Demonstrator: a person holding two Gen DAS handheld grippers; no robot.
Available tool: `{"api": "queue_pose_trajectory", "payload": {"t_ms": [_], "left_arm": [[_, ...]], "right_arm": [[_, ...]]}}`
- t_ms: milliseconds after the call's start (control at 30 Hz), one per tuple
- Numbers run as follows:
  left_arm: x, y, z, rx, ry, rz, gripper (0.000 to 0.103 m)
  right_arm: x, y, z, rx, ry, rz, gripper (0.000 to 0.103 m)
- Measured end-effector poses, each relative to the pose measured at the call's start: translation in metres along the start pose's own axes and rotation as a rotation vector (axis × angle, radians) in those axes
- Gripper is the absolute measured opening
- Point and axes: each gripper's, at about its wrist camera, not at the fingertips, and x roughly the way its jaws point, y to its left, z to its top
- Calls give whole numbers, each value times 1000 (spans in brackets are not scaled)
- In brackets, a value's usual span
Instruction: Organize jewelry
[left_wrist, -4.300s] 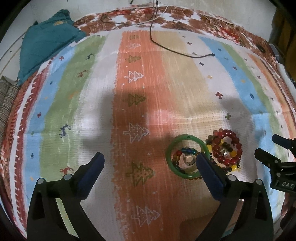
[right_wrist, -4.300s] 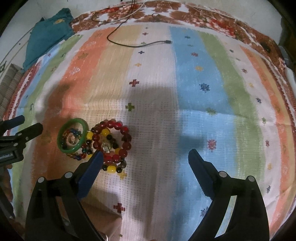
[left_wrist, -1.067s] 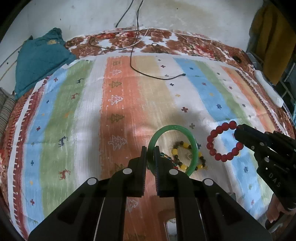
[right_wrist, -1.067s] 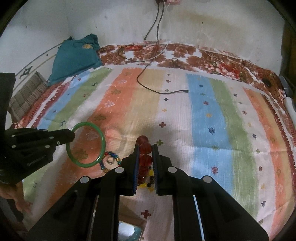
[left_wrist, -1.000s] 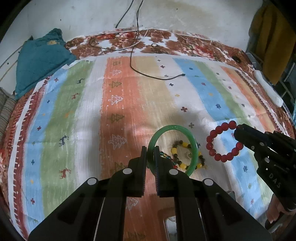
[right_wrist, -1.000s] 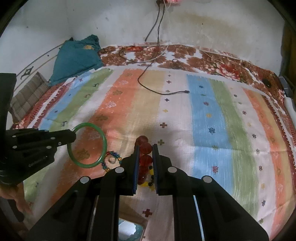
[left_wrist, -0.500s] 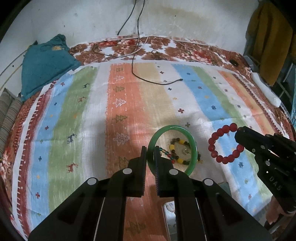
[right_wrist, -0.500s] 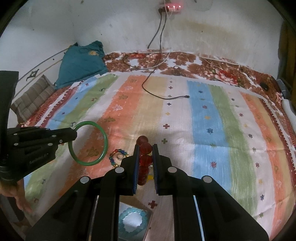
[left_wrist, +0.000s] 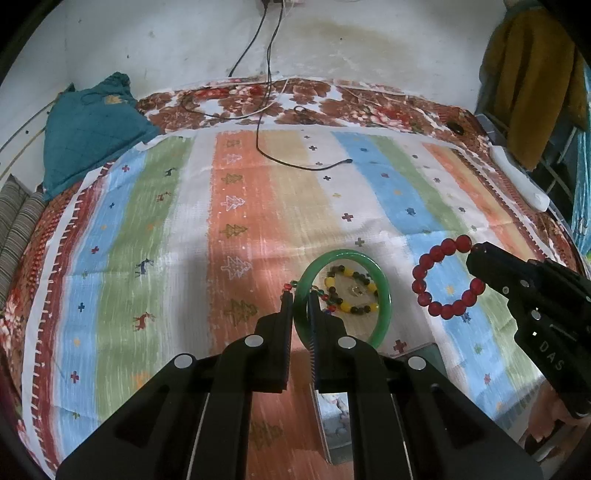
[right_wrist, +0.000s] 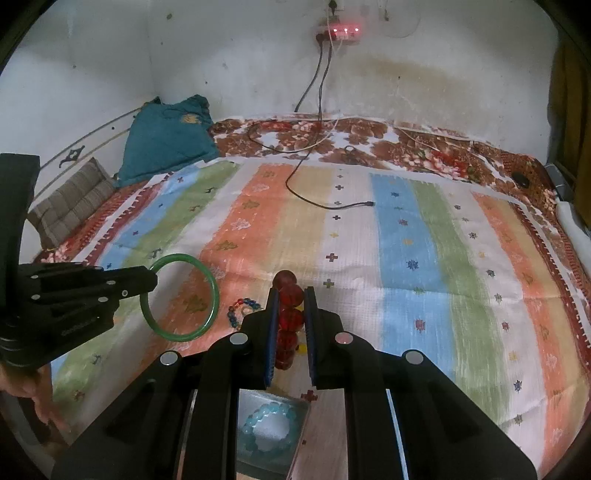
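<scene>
Gripping the near rim of a green bangle (left_wrist: 384, 295), the left claw (left_wrist: 301, 314) has its fingers drawn in almost together, with only the bangle's thickness between them. The ring stands out ahead of the fingertips, lifted clear of the striped blanket (left_wrist: 184, 258) on the bed. The right claw (right_wrist: 290, 321) is likewise nearly closed, pinching a red bead bracelet (right_wrist: 288, 314) edge-on between its pads; from the left wrist view that bracelet (left_wrist: 443, 277) hangs as a full loop off the tip of the right claw (left_wrist: 476, 258), also raised off the blanket.

Seen through the bangle in the left wrist view, a yellow and dark bead bracelet (left_wrist: 351, 291) lies flat on the blanket with a small ring (left_wrist: 356, 290) inside its loop. A multicoloured bead strand (right_wrist: 240, 310) lies just beside it, showing between the two claws in the right wrist view. The held pieces hang well apart from each other, the bangle (right_wrist: 181, 295) to the left of the red beads.

Below the right claw, close to the camera, an open box (right_wrist: 273, 432) holds a pale blue bead bracelet (right_wrist: 267, 428); it sits at the near edge of the bed, almost under both claws. Ahead, the blanket runs wide and bare as far as a black cable (right_wrist: 325, 203) trailing down from the wall. A teal cloth (right_wrist: 166, 136) is bunched at the far left corner, and a striped cushion (right_wrist: 70, 199) lies along the left edge.
</scene>
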Motion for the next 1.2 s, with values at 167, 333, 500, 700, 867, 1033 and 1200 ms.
{"api": "queue_pose_trajectory", "payload": {"t_ms": [167,333,500,700,867,1033,1200], "left_arm": [[-8,-5,-4,9,-16,-9,8],[-14,-9,-10,12,-18,-13,8],[-21,-13,-16,20,-23,-19,8],[-24,-16,-21,26,-25,-20,8],[-26,-18,-24,28,-21,-18,9],[-31,-22,-31,33,-24,-17,9],[-34,-25,-36,37,-23,-17,9]], "right_arm": [[-5,2,-2,-3,-5,4,14],[-12,5,-8,-4,-5,-1,14],[-19,8,-12,-4,-12,5,14],[-27,13,-19,-18,-3,19,14],[-33,14,-23,-20,-7,24,14],[-36,16,-25,-19,-4,28,14],[-42,15,-30,-10,-4,40,14]]}}
